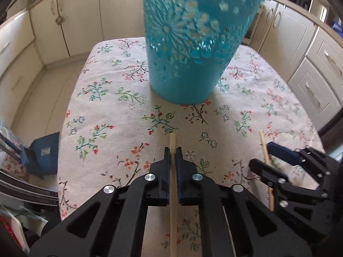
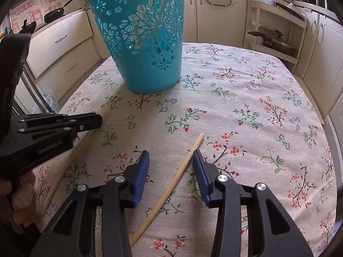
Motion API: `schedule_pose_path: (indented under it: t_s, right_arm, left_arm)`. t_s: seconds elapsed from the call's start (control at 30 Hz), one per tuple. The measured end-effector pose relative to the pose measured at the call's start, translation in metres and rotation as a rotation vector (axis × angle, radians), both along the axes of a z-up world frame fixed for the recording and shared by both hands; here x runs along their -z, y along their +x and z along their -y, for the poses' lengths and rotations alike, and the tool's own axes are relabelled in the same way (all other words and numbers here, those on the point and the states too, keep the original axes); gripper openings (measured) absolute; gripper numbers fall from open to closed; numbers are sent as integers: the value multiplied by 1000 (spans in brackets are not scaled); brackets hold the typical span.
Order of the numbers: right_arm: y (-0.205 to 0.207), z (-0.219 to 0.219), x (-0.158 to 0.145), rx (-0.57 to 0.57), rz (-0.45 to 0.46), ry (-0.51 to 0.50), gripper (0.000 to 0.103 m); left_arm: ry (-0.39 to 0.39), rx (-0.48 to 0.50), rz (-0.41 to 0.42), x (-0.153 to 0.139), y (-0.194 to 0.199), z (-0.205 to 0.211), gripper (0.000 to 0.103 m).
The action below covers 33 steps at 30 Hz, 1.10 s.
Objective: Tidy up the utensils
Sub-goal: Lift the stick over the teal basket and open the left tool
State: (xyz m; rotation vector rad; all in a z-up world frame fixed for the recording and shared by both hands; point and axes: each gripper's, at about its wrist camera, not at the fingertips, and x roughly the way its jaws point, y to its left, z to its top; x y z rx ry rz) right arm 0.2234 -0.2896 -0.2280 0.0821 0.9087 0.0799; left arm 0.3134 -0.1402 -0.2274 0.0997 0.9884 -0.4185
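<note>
Chopstick (image 1: pixel 172 171), slim pale wood, round-tipped

Both views look forward and steeply down from just behind their own gripper, close above the tabletop (image 1: pixel 111 115). The left wrist view sits very near the teal basket (image 1: pixel 188 49), which fills its upper centre and runs off the top edge. The right wrist view stands a little farther from the basket (image 2: pixel 148 42), seeing it whole, up and to the left. Both share the basket, the floral cloth before it, and each other's gripper at the facing side edge.
</note>
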Motion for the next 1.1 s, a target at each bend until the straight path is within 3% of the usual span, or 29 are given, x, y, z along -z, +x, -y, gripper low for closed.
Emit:
schedule_pose_path:
  t_s: [0.2,0.37,0.57,0.77,0.97,1.1]
  right_arm:
    - [0,-1,0,0,0,3,45]
    - [0,-1,0,2,0,6,45]
    - [0,-1,0,2,1,10,45]
    - [0,0,0,5,1,17,46]
    - [1,2,0,6,2,34,46]
    - [1,3,0,8,3,49,47]
  left_arm:
    - [-89,3,41,-47,-6,-16,5]
    - [-177,9,128,-107,-9,-24,5]
    - [-224,26,276,-180,-9,-18,5]
    - [-292,-3,430,-243,16,-6,5]
    - [-339,-45,608,-279,42,13,5]
    - [-331,-81,690,-276,59,28,5]
